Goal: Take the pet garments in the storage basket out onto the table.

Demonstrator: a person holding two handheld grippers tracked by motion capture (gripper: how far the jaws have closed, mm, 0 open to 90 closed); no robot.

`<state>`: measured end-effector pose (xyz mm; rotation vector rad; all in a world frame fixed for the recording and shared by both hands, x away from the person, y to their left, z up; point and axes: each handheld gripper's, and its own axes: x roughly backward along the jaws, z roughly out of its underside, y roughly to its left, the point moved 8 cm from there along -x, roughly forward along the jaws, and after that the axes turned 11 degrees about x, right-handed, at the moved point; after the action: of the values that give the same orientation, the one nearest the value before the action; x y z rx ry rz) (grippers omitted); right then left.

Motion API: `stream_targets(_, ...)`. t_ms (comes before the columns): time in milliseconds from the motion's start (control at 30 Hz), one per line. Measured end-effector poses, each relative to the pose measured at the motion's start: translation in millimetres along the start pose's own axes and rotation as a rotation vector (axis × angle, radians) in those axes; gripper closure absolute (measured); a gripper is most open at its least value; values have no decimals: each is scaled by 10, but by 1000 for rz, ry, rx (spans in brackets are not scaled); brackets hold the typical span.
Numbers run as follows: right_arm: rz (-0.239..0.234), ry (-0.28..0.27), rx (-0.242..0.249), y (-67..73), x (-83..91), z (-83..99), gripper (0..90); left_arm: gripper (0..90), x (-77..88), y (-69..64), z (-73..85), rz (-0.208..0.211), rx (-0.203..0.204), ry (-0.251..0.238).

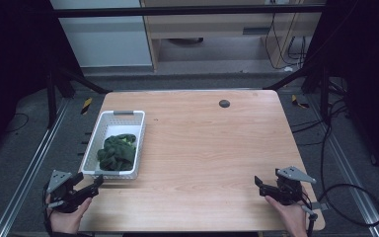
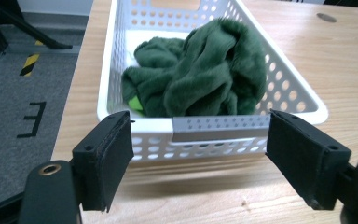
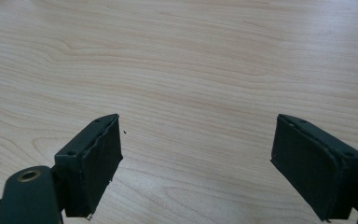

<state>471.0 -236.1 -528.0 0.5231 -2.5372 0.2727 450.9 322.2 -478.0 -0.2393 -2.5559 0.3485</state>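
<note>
A white perforated basket (image 1: 103,129) stands on the left part of the wooden table, and a crumpled dark green plush cloth (image 1: 117,151) lies inside it. In the left gripper view the basket's near wall (image 2: 214,128) with a grey handle strip faces me, the green cloth (image 2: 200,74) heaped behind it. My left gripper (image 1: 94,184) hovers at the table's front left corner, just short of the basket, open and empty (image 2: 200,154). My right gripper (image 1: 259,183) rests near the front right edge, open over bare wood (image 3: 198,158).
A small dark round disc (image 1: 224,103) sits near the table's far edge. Dark frame struts, cables and floor rails flank the table (image 1: 202,148) on both sides. Pale cabinets stand beyond it.
</note>
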Motion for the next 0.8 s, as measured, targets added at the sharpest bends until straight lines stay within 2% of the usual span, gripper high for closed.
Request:
stream_targets(167,-2,-1,20,27,-13,-4,152,216,21,-35,-75,6,-27,-8)
stream_targets(367,0,2,7,12,-14,-4,149,215,27,-44,-138,11,-31,-6)
stream_targets(500,-3,6,11,26,-20,-3,144,214,38,-69,-245,18,-31,-17)
stream_targets(800,10,-15,12,8,4,-50,141,210,41,-139,-380,27,-46,-29)
